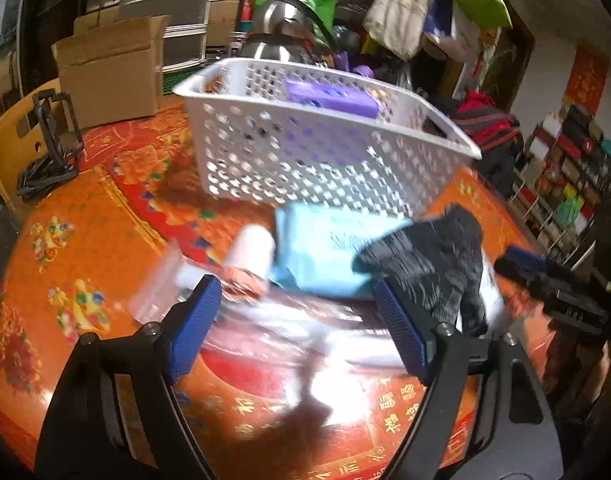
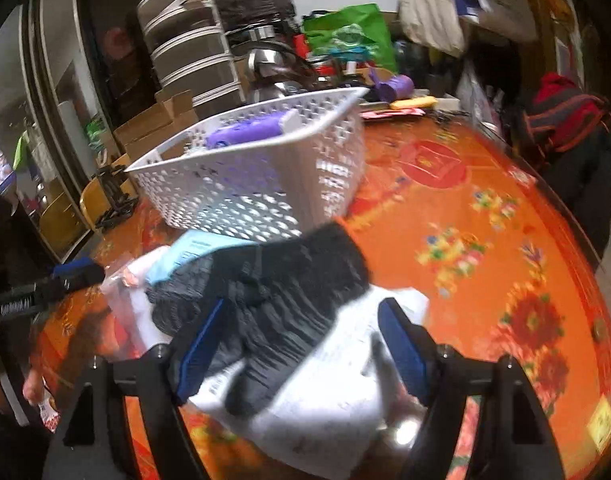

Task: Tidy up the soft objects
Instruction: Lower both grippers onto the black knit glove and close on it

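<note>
A white perforated basket (image 1: pixel 305 160) stands on the orange table and holds a purple soft item (image 1: pixel 331 98); the basket also shows in the right wrist view (image 2: pixel 257 184). In front of it lie a light blue cloth (image 1: pixel 325 252), a black knit glove (image 1: pixel 437 260), a white roll (image 1: pixel 251 252) and clear plastic packets (image 1: pixel 161 280). My left gripper (image 1: pixel 295 312) is open above the packets. My right gripper (image 2: pixel 301 334) is open, its fingers either side of the black glove (image 2: pixel 281 300), which lies on a white packet (image 2: pixel 325 392). The right gripper also shows in the left wrist view (image 1: pixel 521 264).
A cardboard box (image 1: pixel 113 72) and a black phone stand (image 1: pixel 53 148) are at the table's back left. A steel kettle (image 1: pixel 281 36), bags and clutter stand behind the basket. A red and black garment (image 2: pixel 565 120) hangs past the table's right edge.
</note>
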A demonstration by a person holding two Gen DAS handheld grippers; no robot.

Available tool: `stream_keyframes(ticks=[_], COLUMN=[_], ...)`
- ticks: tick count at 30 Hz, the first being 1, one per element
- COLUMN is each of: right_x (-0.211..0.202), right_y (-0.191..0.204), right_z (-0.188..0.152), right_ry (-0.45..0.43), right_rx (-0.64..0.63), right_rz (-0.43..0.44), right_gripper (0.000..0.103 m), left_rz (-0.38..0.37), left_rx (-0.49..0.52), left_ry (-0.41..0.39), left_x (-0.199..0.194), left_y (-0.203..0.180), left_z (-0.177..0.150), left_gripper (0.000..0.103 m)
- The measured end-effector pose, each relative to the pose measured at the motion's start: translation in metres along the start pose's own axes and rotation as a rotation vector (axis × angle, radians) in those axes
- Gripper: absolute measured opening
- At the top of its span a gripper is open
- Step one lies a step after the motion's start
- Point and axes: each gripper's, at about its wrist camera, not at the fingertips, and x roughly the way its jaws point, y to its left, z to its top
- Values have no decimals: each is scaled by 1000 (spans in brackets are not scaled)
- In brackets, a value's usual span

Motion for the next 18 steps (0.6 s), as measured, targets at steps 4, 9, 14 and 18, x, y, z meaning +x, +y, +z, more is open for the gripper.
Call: stream_keyframes(ticks=[4,9,14,18], right_x=[13,32,48,53], right_y=[-16,-21,-23,-19], right_z=[1,14,22,24], right_ry=[26,43,53,51], right_rx=[3,-17,-13,-33], right_rz=[-40,-28,-32,-24], right_gripper=[77,77,72,71], left_rz=[-36,-67,-56,-38], left_rx=[-1,-10,-10,-1], left_ry=[34,22,36,47], left_x=[17,25,34,44], left_y=[-21,-35,-43,-47], left_z=[-7,-3,1,5], left_gripper=[78,78,69,68])
